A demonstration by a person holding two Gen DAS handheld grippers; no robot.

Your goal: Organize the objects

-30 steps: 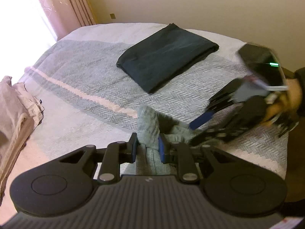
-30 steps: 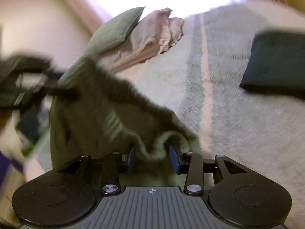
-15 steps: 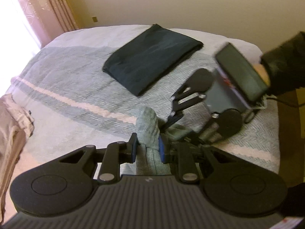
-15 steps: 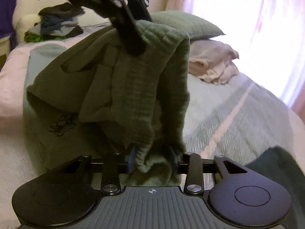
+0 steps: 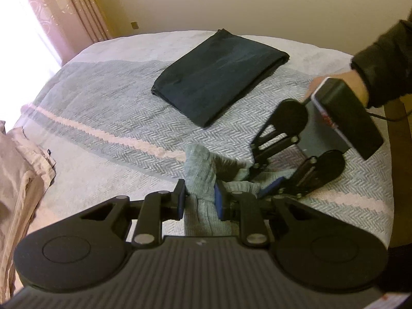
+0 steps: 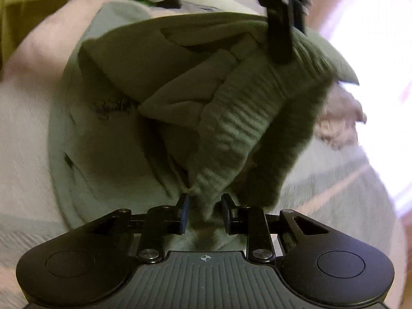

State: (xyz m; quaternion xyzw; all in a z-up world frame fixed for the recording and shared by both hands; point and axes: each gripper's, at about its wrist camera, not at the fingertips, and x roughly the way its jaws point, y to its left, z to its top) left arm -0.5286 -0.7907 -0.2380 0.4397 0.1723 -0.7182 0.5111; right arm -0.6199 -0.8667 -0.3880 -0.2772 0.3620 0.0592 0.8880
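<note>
The left gripper (image 5: 199, 202) had its fingers clamped tight on a bunched fold of the sage-green ribbed garment (image 5: 199, 175), lifted just above the grey herringbone bedspread (image 5: 103, 108). The right gripper (image 6: 204, 212) was at the same garment, its hem hanging between fingers that were easing apart, and whether they pressed on the cloth could not be told. A folded dark cloth (image 5: 219, 77) lay flat farther up the bed, and beige clothing (image 5: 20, 167) sat at the left edge.
</note>
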